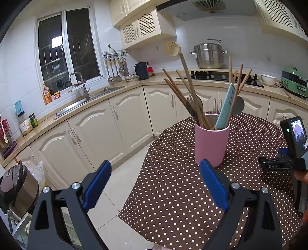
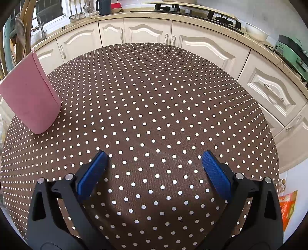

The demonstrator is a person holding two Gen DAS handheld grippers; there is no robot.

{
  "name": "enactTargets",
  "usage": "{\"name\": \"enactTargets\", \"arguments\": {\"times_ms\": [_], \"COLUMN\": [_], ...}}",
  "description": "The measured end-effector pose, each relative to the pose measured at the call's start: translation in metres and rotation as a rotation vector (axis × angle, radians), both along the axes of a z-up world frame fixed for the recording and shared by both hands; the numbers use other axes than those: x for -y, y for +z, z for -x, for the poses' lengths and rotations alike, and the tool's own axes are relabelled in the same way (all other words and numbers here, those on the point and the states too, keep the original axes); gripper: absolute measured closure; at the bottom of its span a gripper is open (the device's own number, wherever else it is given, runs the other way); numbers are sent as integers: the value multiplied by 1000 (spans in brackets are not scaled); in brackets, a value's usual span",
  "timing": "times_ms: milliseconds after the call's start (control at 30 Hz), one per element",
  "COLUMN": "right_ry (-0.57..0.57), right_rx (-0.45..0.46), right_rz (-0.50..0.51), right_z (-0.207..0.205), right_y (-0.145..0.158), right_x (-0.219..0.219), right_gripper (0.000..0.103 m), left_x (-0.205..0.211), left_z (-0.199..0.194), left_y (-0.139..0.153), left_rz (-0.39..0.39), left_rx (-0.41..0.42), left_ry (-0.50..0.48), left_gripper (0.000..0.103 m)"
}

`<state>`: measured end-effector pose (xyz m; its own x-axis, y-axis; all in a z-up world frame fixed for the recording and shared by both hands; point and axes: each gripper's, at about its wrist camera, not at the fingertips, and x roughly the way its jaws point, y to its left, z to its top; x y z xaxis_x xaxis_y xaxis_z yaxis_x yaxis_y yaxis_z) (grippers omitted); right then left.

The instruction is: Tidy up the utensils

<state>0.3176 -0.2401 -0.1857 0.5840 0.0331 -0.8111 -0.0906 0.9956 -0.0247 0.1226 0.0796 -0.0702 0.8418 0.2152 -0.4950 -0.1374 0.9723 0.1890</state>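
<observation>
A tall pink cylindrical holder (image 1: 211, 145) is stood upright on the brown white-dotted round surface (image 1: 173, 192), packed w/ wooden chopsticks (image 1: 174, 89), a dark fork (image 1: 190, 102), a pale teal slotted spatula (image 1: 226, 107) & round-ended utensils partly hidden behind. The holder's inside is barely seen. Left tool (image 1: 155, 171) is held wide open, empty, near the holder. Right tool (image 2: 153, 159) is spread apart, empty, over bare cloth; in its view the holder is cut off at the frame edge.

Left wrist view level over the polka-dot table's (image 1: 173, 192) near edge, facing the kitchen counter, pink utensil holder (image 1: 211, 144) close at 12 o'clock, right wrist view tilted steeply down on the table, holder at 9 o'clock, both sharing table, holder, hob (image 2: 192, 9).
</observation>
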Motion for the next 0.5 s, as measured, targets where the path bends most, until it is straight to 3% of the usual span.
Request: {"name": "enactTargets", "arguments": {"times_ms": [500], "right_ry": [0], "right_rx": [-1], "right_rz": [-8], "right_z": [-1], "right_y": [0], "right_x": [-1], "right_gripper": [6], "left_x": [2], "left_z": [43], "left_y": [17], "left_rz": [26], "left_rx": [36], "left_ry": [-31], "left_gripper": [12]}}
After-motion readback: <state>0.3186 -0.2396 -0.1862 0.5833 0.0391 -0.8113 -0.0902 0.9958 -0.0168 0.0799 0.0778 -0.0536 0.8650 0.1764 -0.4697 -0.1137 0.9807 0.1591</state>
